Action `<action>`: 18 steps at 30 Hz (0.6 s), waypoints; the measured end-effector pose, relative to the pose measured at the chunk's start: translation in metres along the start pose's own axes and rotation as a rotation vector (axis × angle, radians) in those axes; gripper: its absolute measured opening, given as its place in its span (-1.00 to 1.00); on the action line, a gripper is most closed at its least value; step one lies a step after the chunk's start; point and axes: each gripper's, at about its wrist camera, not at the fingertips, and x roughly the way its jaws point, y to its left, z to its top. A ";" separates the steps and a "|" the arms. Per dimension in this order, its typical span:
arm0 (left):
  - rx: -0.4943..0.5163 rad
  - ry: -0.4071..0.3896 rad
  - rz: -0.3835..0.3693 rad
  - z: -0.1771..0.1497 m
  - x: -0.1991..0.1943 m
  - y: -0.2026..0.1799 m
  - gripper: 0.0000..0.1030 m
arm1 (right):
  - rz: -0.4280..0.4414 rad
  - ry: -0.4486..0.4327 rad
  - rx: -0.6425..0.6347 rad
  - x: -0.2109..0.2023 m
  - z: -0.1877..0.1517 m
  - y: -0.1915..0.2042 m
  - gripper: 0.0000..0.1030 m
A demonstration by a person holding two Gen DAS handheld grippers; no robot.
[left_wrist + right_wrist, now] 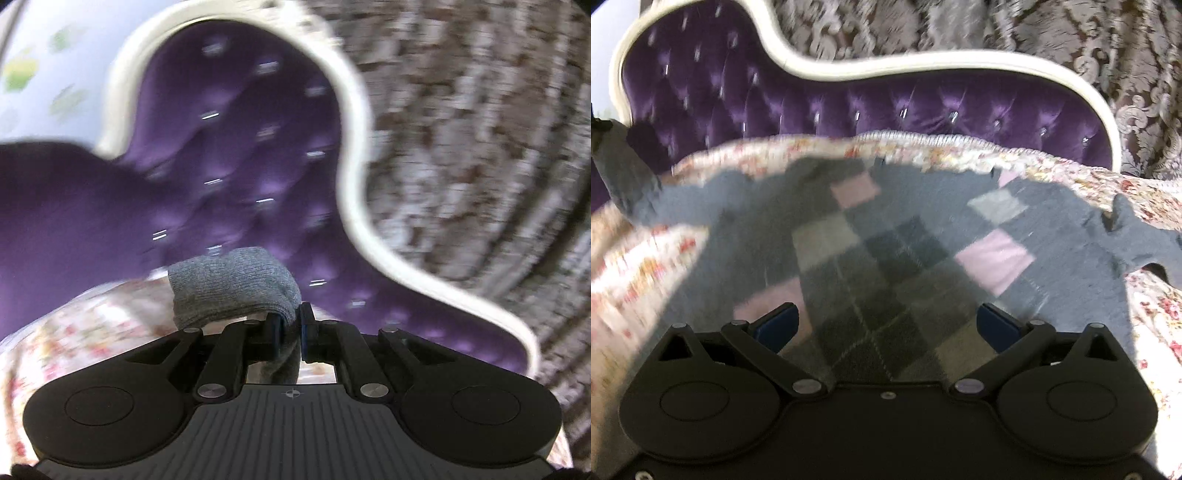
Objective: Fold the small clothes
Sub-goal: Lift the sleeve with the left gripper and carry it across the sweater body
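Left hand-held gripper (291, 325): clenched on a grey knit edge, most likely a sleeve or corner of the sweater (886, 236); fabric bunches just ahead of the blue pads (276, 334) and a strip hangs down behind them. View heavily blurred.

Right hand-held gripper (886, 325): released, both pads spread wide, nothing between them. It hovers over the garment's near part, argyle panel directly ahead.

Garment: small grey sweater with pink, pale and dark diamonds, spread flat on the floral bed cover (1152, 295). One sleeve trails off to the far right of the right gripper; at far left the grey cloth rises off the cover. Purple tufted headboard (923, 107) with cream frame stands beyond the bed, patterned curtain (1071, 33) behind it.

Step in hand, as I judge it: folding the left sleeve or side across the body.
- Carry the pinched edge over the argyle panel, low enough that the cloth does not drag the rest out of square
- Right gripper could press near the fold line to hold the body in place
- Lay the edge flat before letting go; watch for the bunched knit doubling under
- Thin pinch on loose knit may slip if pulled fast

Containers: none visible in either view; no basket, bin or drawer
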 end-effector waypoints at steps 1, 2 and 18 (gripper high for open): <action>0.011 0.002 -0.023 0.003 0.000 -0.015 -0.84 | 0.007 -0.006 0.011 -0.005 0.003 -0.003 0.98; 0.022 0.003 -0.051 0.004 0.000 -0.031 -0.84 | 0.017 -0.010 0.025 -0.011 0.006 -0.007 0.98; 0.215 0.198 -0.358 -0.112 0.061 -0.246 -0.83 | 0.063 -0.018 0.212 -0.062 -0.012 -0.069 0.98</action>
